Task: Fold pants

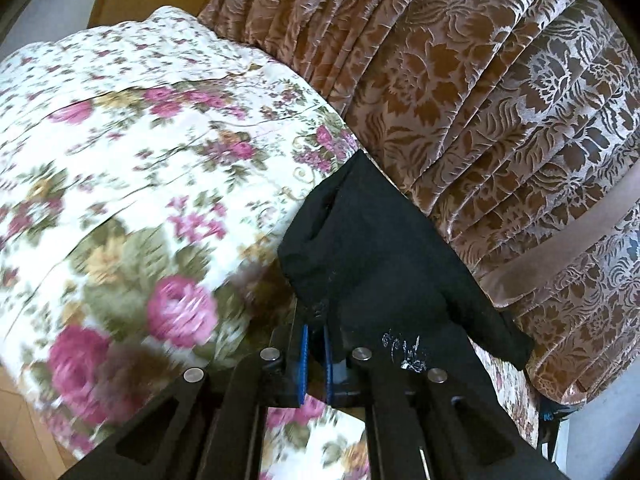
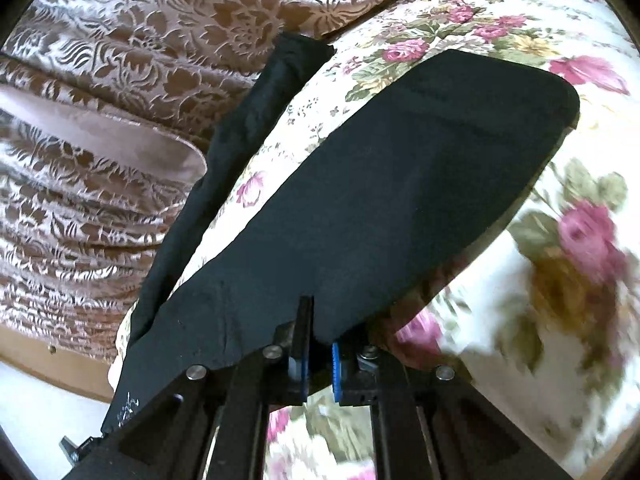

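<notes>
Left gripper (image 1: 316,316): both fingers drawn close together, blue pads (image 1: 304,344) nearly meeting, black pants (image 1: 372,248) pinched between them and draped over the right finger. Right gripper (image 2: 316,320): fingers likewise closed in on the pants (image 2: 380,184), blue pads (image 2: 335,372) facing each other across a narrow gap, though cloth hides the tips, so contact there is probably firm but unconfirmed.

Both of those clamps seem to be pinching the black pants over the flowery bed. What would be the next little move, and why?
Probably carry the held edge forward and lay it over the rest. The left hand-held gripper and right hand-held gripper each pinch the black pants, which hang lifted above the floral bedspread, with one strip trailing beside the brown curtain.
</notes>
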`<state>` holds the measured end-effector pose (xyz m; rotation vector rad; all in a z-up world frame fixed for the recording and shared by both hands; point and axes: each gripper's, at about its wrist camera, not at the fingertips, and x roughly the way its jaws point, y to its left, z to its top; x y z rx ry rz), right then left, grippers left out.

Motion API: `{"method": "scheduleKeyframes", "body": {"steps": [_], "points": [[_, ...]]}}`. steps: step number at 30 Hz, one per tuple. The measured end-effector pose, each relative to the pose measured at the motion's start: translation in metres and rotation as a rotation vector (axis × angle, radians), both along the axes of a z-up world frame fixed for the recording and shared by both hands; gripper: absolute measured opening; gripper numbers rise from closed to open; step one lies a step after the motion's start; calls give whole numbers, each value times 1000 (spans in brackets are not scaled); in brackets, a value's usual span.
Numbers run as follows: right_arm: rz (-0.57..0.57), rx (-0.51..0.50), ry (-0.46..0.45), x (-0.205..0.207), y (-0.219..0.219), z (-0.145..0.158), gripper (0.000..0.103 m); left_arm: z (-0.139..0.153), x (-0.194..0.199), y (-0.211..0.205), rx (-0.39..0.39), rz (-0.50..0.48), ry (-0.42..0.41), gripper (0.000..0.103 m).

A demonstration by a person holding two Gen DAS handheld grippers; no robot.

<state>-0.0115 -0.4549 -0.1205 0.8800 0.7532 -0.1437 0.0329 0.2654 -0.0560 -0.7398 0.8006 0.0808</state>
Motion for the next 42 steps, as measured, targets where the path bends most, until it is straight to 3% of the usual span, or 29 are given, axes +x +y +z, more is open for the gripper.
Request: {"method": "scheduleKeyframes", "body": {"steps": [6, 9, 13, 15, 19, 22, 24, 29, 32, 34, 36, 38, 42], "points": [[31, -6, 28, -39, 10, 4, 8, -18, -27, 2, 18, 7, 76, 6], [33, 12, 24, -53, 11, 2, 9, -31, -28, -3, 67, -13, 128, 6], [-36, 49, 11, -63, -3, 0, 23, -36, -22, -16, 170, -44, 181, 8], [-100, 39, 9, -71, -18, 3, 36, -37, -20, -18, 191, -45, 200, 11], [-237, 22, 34, -77, -54, 6, 37, -42, -19, -16, 200, -40, 232, 16], [-310, -24, 49, -72, -78, 11, 31, -42, -20, -15, 228, -34, 235, 20], [-333, -57, 67, -66, -89, 14, 8, -38, -22, -15, 254, -32, 232, 24], [-342, -190, 98, -61, -92, 28, 7, -27, -29, -10, 364, 1, 248, 25], [-341, -190, 167, -61, -94, 13, 6, -25, -34, 0, 402, 36, 237, 25], [-335, -233, 167, -64, -89, 17, 12, -17, -40, 9, 412, 83, 223, 25], [-345, -245, 172, -67, -88, 22, 33, -6, -44, 13, 420, 112, 188, 25], [-355, -305, 183, -75, -82, 35, 47, 5, -44, 12, 422, 111, 149, 27], [-334, -461, 195, -81, -56, 63, 50, 23, -33, -9, 416, 45, 77, 30]]}}
